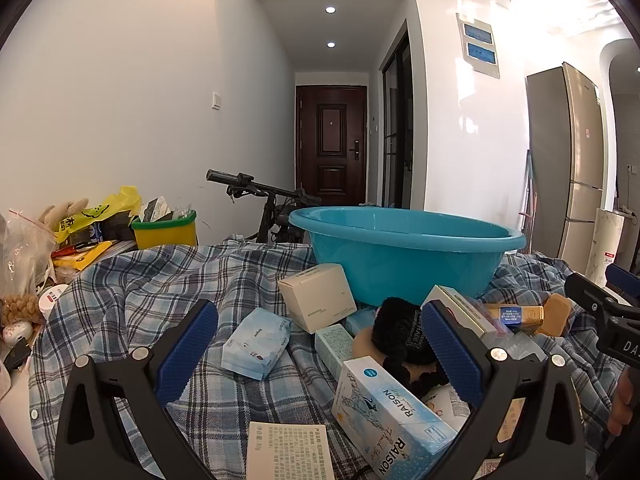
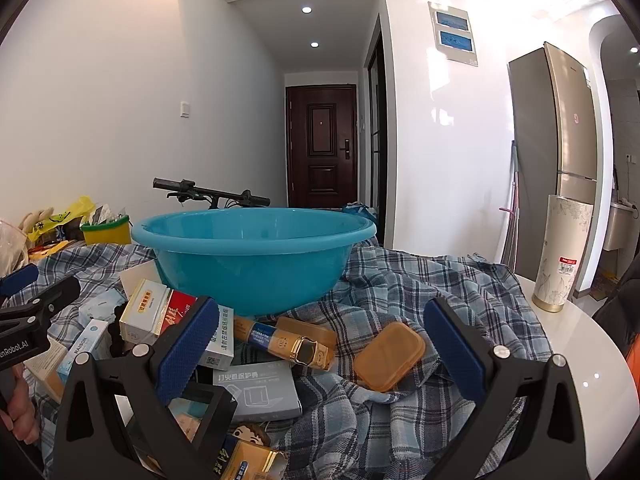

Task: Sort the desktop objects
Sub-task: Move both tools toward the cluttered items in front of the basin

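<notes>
Both views sit low over a round white table (image 2: 576,344) covered by a blue plaid cloth (image 1: 168,280), looking slightly downward between their own blue-padded fingers toward a dark wooden door (image 1: 331,144) at the end of a hallway. The left wrist view looks from nearer the table's left edge, close above a heap of small boxes, while the right wrist view looks from nearer its right edge. They share the round turquoise plastic basin (image 2: 252,256), the heap in front of it and the hallway, and each catches the other gripper at its frame edge.
</notes>
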Available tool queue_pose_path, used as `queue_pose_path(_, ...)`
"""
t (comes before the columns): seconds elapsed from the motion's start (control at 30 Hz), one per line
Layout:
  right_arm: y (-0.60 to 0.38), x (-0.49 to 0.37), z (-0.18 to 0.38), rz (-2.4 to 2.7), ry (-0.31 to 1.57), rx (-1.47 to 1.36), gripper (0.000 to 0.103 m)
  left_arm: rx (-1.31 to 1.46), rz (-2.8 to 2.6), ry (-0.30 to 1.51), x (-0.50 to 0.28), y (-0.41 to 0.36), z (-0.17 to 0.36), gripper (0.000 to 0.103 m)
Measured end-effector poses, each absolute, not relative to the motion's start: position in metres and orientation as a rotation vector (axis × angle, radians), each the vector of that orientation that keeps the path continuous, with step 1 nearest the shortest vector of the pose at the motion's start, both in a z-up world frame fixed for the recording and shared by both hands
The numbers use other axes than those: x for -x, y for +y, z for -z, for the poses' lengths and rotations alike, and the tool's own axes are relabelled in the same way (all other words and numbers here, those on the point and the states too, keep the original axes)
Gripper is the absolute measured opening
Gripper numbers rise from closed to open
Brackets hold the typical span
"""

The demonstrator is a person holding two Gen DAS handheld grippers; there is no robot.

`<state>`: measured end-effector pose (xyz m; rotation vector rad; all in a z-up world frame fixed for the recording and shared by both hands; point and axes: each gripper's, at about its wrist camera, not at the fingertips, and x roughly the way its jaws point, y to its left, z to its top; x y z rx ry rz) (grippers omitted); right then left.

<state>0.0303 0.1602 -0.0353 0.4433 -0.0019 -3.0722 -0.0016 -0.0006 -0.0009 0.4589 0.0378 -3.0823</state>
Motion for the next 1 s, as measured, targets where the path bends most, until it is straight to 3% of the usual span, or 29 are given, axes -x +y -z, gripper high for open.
queue_pose_path(0.5,0.166,-0.016,0.038,3.057,-0.058,-0.533,0.102,-0.532,3.049,0.072,0.009,-0.004,-0.002,0.103)
queue_pose_path(1.0,0.168,-0.014,-0.003,3.041,-0.075,-0.53,0.102,-0.463,3.121,-0.003,-0.002,0.009,-0.07,0.103)
